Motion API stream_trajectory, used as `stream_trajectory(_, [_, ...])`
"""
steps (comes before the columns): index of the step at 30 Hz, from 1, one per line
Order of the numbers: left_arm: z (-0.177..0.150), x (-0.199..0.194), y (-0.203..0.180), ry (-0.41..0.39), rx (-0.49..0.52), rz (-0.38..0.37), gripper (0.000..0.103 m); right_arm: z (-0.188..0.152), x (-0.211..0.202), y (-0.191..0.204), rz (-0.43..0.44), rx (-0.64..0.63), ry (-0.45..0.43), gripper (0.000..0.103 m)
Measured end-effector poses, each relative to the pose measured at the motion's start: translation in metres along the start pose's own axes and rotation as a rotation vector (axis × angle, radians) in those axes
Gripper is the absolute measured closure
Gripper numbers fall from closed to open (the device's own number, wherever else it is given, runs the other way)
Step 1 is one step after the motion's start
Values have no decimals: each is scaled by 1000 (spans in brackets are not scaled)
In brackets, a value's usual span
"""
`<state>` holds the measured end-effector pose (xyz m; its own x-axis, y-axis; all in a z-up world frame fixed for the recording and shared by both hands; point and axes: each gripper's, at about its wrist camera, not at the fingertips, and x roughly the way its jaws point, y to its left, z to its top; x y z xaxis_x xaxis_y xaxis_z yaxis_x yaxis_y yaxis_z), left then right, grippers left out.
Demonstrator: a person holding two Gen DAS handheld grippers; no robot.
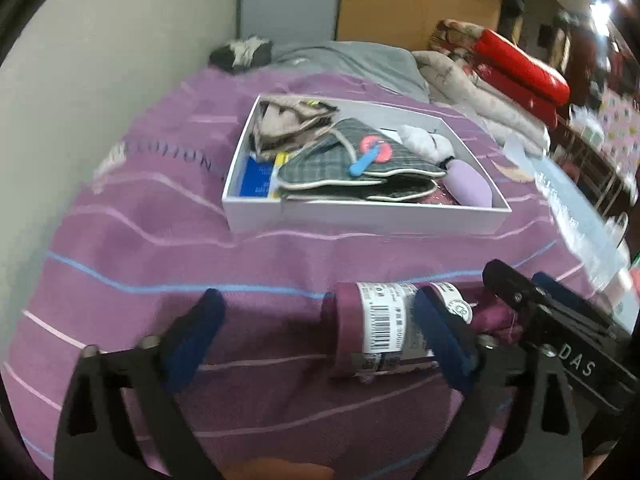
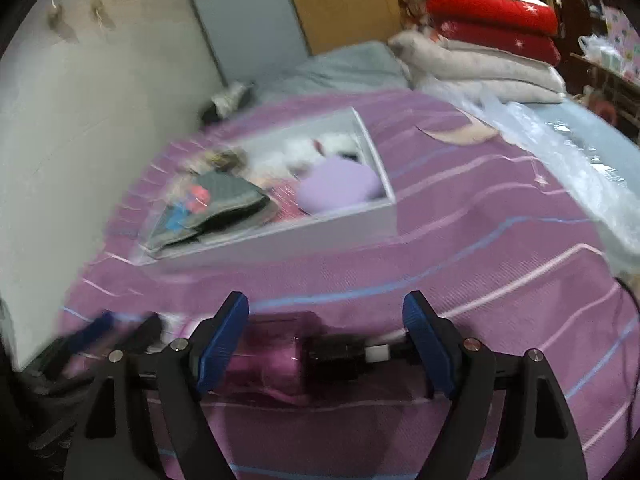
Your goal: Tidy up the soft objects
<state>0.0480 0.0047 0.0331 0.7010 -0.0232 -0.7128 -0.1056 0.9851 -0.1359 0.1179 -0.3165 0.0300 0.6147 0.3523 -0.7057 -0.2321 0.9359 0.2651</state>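
Note:
A folded maroon umbrella [image 1: 380,320] with a white barcode label lies across the purple striped bedsheet [image 1: 160,240]. My left gripper [image 1: 318,300] is open wide. The umbrella's labelled end lies between its fingers, near the right pad and well clear of the left one. My right gripper [image 2: 326,300] holds the umbrella [image 2: 280,356] at its black handle end, with one pad against the fabric and the other at the handle's tip. It also shows in the left wrist view [image 1: 524,284]. Beyond stands a white box [image 1: 360,220] holding a grey plaid cloth [image 1: 352,168], beige cloth, a white plush and a lilac soft thing [image 1: 468,184].
Folded red and beige quilts [image 1: 520,68] are stacked at the bed's far right. A clear plastic bag [image 2: 560,152] lies along the right edge of the bed. A pale wall [image 2: 80,120] bounds the left side. A dark bundle [image 1: 240,52] sits at the far end of the bed.

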Motion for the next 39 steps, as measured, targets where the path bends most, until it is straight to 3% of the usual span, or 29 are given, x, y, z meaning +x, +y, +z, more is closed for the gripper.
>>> stream_trajectory(4, [-1,8,14,40,-88,-74,0,-1,-2,6,-25,-24,-9,23])
stream_trajectory(11, [-4,2,2,10,-40,-12,0,-2,-1,6,-31,-28,-8,22])
stream_trajectory(39, [-2,1,3,6,-36,0,0,-1,1,4,-26,-22,-5,22])
